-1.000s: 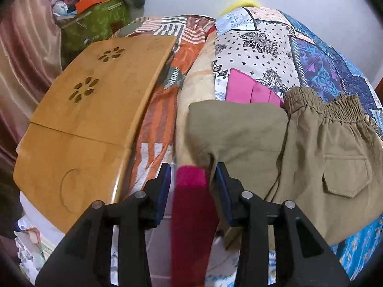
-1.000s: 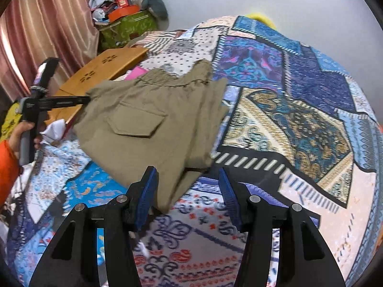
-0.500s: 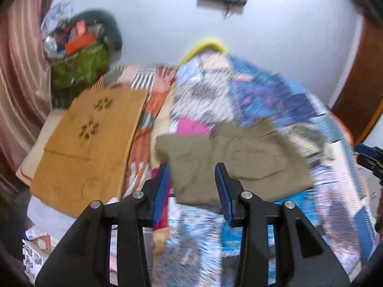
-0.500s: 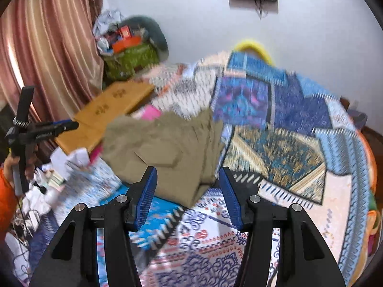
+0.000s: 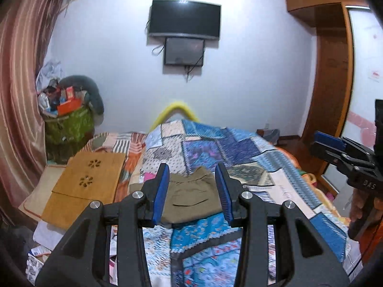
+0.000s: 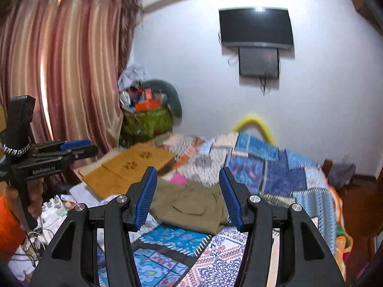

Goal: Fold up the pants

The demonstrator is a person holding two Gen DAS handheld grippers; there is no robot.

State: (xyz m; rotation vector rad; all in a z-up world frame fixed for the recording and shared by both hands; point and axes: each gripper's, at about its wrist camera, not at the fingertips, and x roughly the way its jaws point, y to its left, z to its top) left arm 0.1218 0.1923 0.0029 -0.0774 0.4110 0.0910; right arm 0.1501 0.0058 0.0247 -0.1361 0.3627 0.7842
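The olive pants lie folded into a compact bundle on the patchwork bedspread, pocket side up; the right wrist view also has the pants. My left gripper hangs high above and well back from them, open, with nothing between its blue pads. My right gripper is likewise raised and away from the cloth, open and empty. From the side, each view catches the other tool: the right gripper at the far right, the left gripper at the far left, held by a hand in an orange sleeve.
A wooden lap desk lies left of the bed beside a striped orange cloth. A green bag stuffed with clutter stands in the corner by the curtain. A pink cloth peeks out behind the pants. A TV hangs on the wall.
Both grippers rose and pulled back from the bed, tilting up so the wall and TV come into view. The pants stayed put on the bedspread. Both jaws kept the same width.
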